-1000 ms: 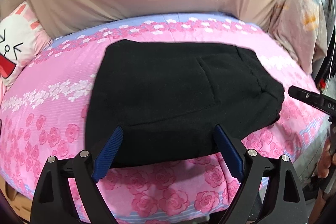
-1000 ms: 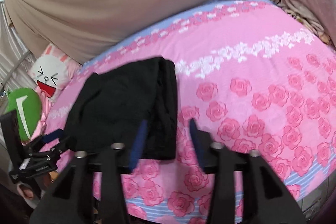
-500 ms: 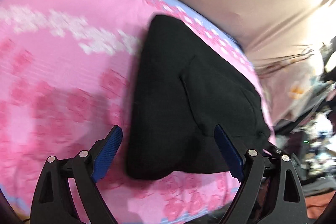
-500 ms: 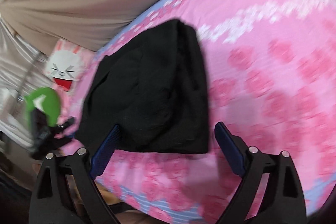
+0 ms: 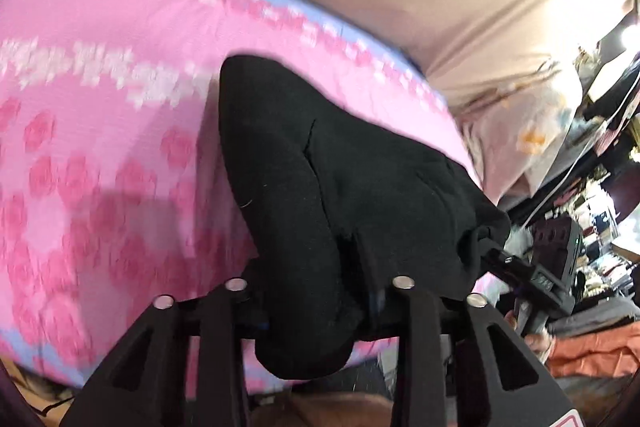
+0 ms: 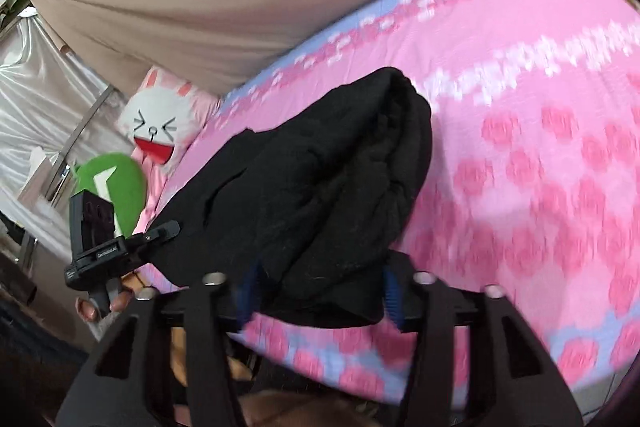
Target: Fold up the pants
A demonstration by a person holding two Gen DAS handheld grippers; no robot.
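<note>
Both tools tilt down over the near edge of the pink floral bedcover (image 6: 540, 155), each hand at 6 o'clock in its own view. The left gripper (image 5: 316, 303) is closing on the bunched near end of the folded black pants (image 5: 340, 187), and the right gripper (image 6: 316, 291) is closing around the opposite end, blue pads beside the cloth. A second ago both sets of jaws stood wide with the pants lying flat beyond them.

pants (image 6: 320, 187): 1 | claws: left claw (image 5: 316, 311), right claw (image 6: 316, 291) = 2 | rabbit pillow (image 6: 158, 125): 1 | bedsheet (image 6: 540, 147): 1
</note>
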